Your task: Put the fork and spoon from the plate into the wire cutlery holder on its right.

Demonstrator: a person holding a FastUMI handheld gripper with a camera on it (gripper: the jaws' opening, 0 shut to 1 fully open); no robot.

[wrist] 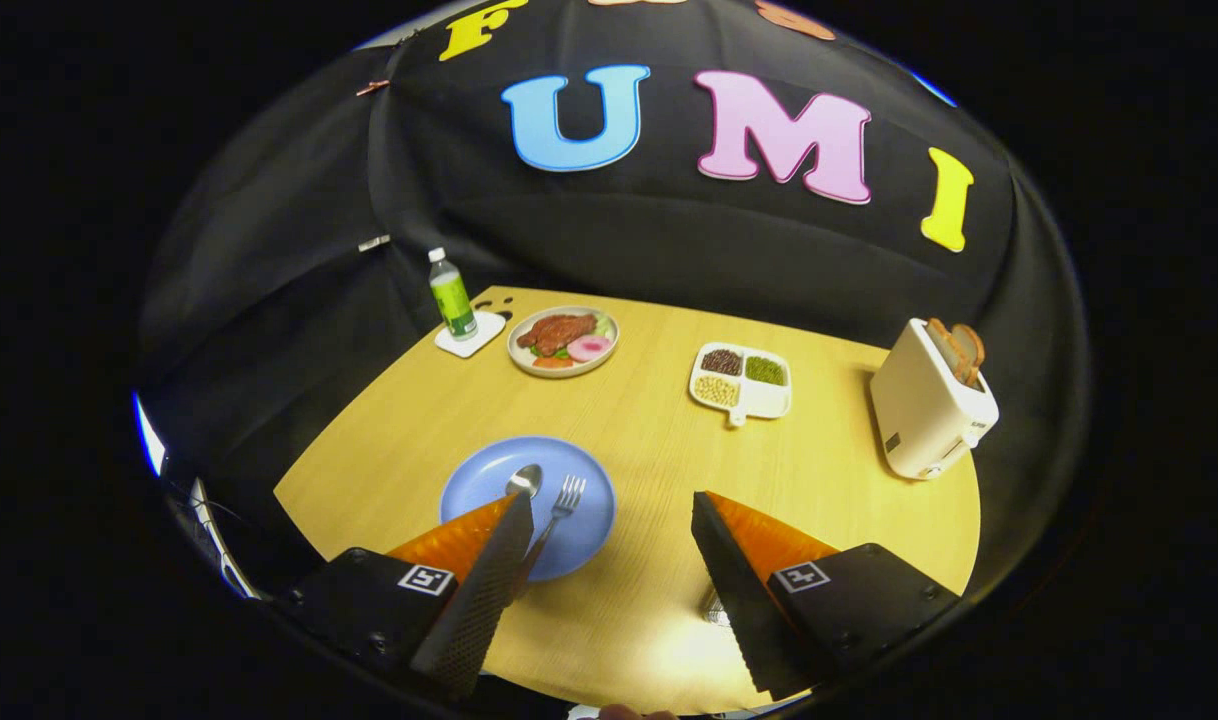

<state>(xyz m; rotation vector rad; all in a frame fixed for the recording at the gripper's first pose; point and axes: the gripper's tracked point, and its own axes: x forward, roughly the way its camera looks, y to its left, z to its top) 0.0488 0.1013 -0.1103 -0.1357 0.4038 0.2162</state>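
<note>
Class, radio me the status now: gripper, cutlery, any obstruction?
Gripper open, holding nothing. Spoon and fork on blue plate, by one finger. Nothing blocking them.

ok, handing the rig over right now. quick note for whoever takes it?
Gripper: open, holding nothing, hovering above the near table edge.
Spoon and fork lie side by side on the blue plate; the one finger overlaps the spoon's handle in view, contact not clear.
Wire holder: a bit of wire shows by the other finger, to the plate's right.
Done: nothing. Left: both pieces into the holder.
</note>
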